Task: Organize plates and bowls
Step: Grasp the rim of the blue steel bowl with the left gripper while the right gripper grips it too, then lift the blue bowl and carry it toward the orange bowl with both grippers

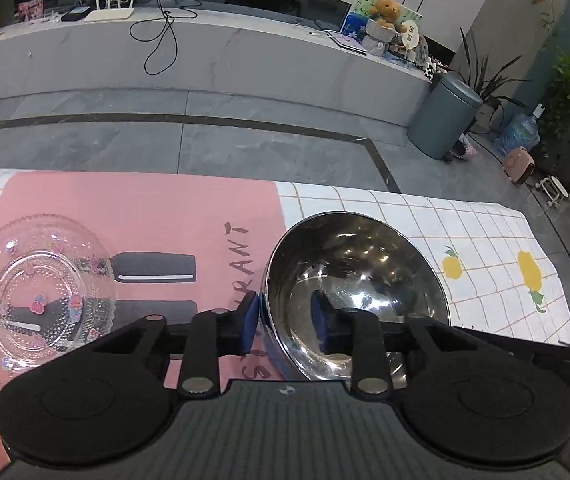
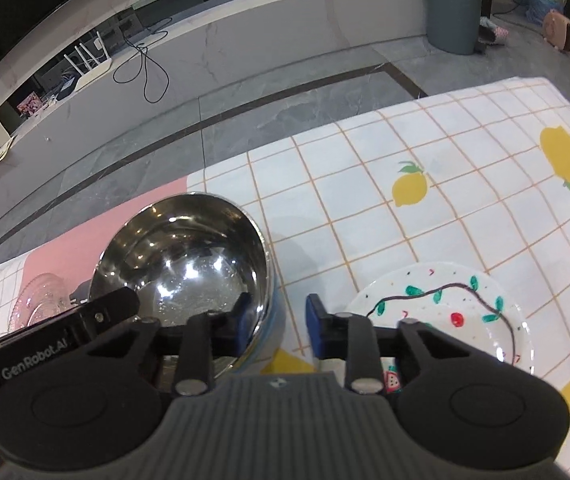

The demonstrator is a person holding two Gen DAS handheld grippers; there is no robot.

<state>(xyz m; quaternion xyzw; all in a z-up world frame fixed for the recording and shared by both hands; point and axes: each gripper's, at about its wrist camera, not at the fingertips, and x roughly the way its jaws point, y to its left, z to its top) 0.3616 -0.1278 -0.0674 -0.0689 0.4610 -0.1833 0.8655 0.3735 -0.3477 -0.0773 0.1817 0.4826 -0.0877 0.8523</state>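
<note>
A shiny steel bowl (image 1: 355, 292) stands at the edge of the pink mat (image 1: 141, 208). My left gripper (image 1: 287, 318) straddles the bowl's left rim, one blue pad outside, one inside, with a gap at each pad. In the right wrist view the same bowl (image 2: 189, 264) has my right gripper (image 2: 279, 326) straddling its right rim, also with a gap. A clear glass plate (image 1: 41, 288) with small flowers lies on the mat at left; it also shows in the right wrist view (image 2: 41, 300). A white painted plate (image 2: 445, 312) lies right of the bowl.
The table wears a white checked cloth (image 2: 465, 152) with lemon prints; its far edge drops to a grey tiled floor. A grey bin (image 1: 443, 116) and plants stand beyond. The left gripper's black body (image 2: 65, 336) reaches into the right wrist view.
</note>
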